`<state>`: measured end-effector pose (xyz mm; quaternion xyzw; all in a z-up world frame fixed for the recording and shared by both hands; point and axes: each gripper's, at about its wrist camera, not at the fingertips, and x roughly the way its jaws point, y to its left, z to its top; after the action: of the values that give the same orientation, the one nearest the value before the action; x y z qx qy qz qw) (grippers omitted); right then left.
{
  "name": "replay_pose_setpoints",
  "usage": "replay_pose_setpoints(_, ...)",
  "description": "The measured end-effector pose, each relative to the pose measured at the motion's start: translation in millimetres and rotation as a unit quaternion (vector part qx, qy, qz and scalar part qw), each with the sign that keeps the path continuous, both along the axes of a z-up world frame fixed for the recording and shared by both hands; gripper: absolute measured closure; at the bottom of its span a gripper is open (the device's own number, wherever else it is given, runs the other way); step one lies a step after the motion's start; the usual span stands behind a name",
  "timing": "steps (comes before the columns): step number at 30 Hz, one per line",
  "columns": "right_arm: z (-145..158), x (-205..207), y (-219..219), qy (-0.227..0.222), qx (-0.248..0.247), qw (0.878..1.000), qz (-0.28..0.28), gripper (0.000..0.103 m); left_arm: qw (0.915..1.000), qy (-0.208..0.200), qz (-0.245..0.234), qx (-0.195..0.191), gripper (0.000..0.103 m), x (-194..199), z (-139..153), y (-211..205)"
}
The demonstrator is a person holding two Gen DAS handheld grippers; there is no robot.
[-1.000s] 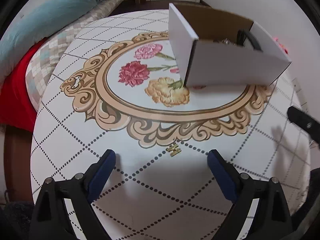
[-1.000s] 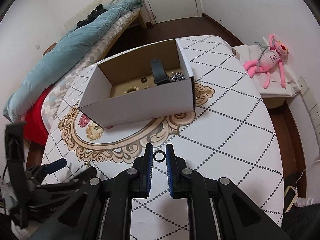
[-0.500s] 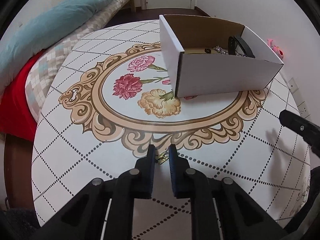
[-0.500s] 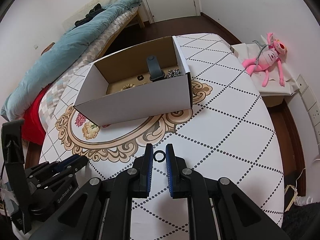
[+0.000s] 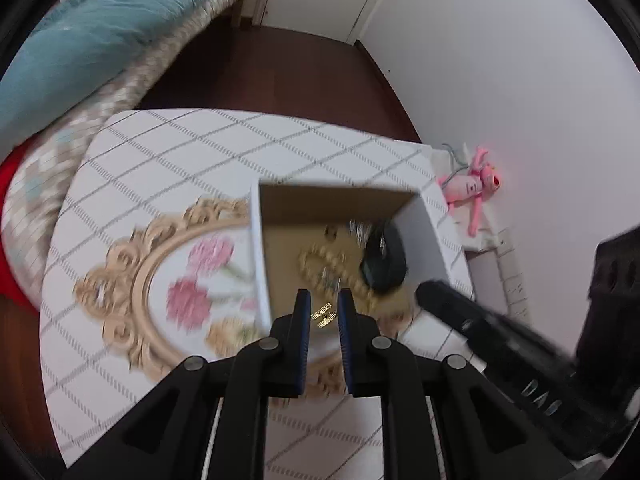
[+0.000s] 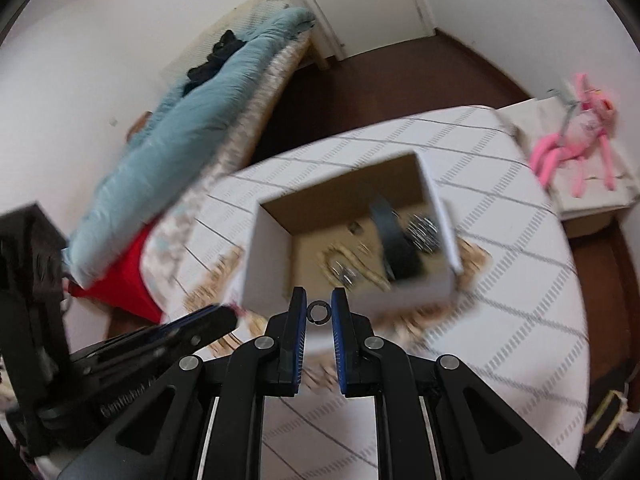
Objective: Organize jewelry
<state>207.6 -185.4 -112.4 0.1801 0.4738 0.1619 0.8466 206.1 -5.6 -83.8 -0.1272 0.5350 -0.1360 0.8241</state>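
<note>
My left gripper point(image 5: 324, 316) is shut on a small gold earring point(image 5: 323, 317) and holds it in the air above the near edge of the white cardboard box point(image 5: 257, 256). My right gripper point(image 6: 319, 312) is shut on a small dark ring point(image 6: 319, 313), raised just before the same box point(image 6: 268, 264). Inside the box lie a beaded gold bracelet point(image 5: 332, 268), a black watch strap point(image 6: 394, 240) and a silver chain point(image 6: 424, 230). Each gripper shows in the other's view, the right one point(image 5: 480, 324) at right, the left one point(image 6: 176, 334) at left.
The box stands on a round table point(image 6: 500, 280) with a white diamond-pattern cloth and a gold floral medallion point(image 5: 160, 280). A bed with a teal duvet point(image 6: 192, 128) lies to the left. A pink plush toy point(image 6: 576, 136) lies on a low stand at right.
My left gripper closed on the gold earring on the table and lifted it toward the box. My right gripper, still holding the ring, rose and moved closer to the box.
</note>
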Motion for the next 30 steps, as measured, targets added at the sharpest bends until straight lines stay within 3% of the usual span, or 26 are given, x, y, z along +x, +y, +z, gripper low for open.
replay_pose_setpoints(6,-12.9,62.4,0.8,0.068,0.032,0.997,0.018,0.089,0.9995,0.029,-0.006,0.014,0.090,59.6,1.5,-2.7)
replay_pose_setpoints(9,-11.1,78.7,-2.5,0.082,0.024,0.996,0.015,0.085,0.9992,0.026,0.003,0.030,0.058,66.4,5.6,2.8)
replay_pose_setpoints(10,-6.8,80.3,-4.3,0.076,0.018,0.997,0.014,0.081,0.9992,0.020,0.011,0.033,0.037,66.4,8.5,5.9)
replay_pose_setpoints(11,-2.4,80.7,-6.3,0.070,0.016,0.997,0.014,0.073,0.9991,0.017,0.016,0.034,0.030,65.1,9.2,10.0)
replay_pose_setpoints(13,3.6,80.8,-10.5,0.063,0.008,0.998,0.010,0.065,0.9982,0.007,0.032,0.049,0.029,61.2,12.3,17.4)
replay_pose_setpoints(16,10.4,76.1,-18.0,0.053,-0.019,0.998,0.004,0.059,0.9951,-0.001,0.049,0.086,0.006,54.7,9.8,26.0)
replay_pose_setpoints(19,12.3,66.8,-24.1,0.049,-0.074,0.996,-0.009,0.047,0.9894,-0.008,0.068,0.128,0.004,39.9,3.0,32.2)
replay_pose_setpoints(21,11.2,57.2,-27.3,0.045,-0.124,0.991,-0.022,0.025,0.9859,-0.010,0.079,0.147,0.002,29.3,-3.3,34.8)
replay_pose_setpoints(24,5.3,43.6,-26.0,0.045,-0.193,0.980,-0.032,0.003,0.9805,-0.020,0.083,0.177,0.000,13.9,-13.5,32.1)
replay_pose_setpoints(30,-9.5,24.7,-26.1,0.048,-0.247,0.967,-0.037,0.000,0.9785,-0.010,0.085,0.188,0.000,-10.4,-31.3,24.6)
